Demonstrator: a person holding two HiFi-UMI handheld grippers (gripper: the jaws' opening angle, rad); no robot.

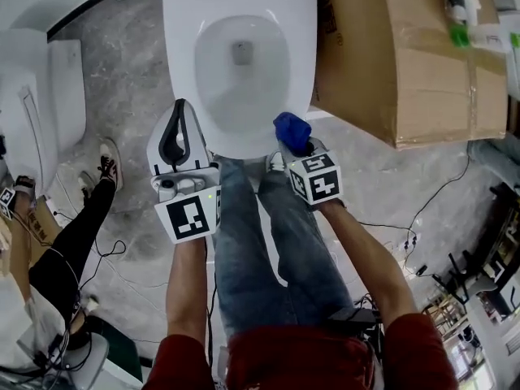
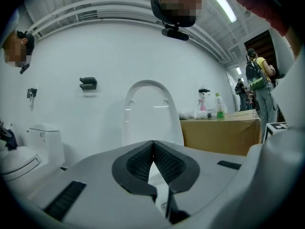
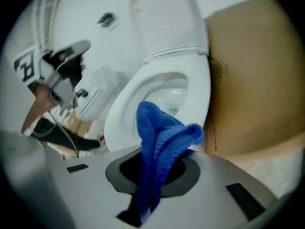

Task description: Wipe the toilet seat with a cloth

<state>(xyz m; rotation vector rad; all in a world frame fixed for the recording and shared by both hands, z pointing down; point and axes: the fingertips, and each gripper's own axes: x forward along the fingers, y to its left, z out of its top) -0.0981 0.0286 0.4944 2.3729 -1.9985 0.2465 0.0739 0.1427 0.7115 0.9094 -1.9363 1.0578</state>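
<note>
Cloth in right tool, seemingly tight

Bright even light; fisheye edges, motion blur

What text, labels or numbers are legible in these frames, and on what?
No words or numbers can be read.
Cardboard box: dark print on its side, too blurred to read.
Bottles on the box: labels too small to read.
Marker cubes: square patterns only, no text.
</note>
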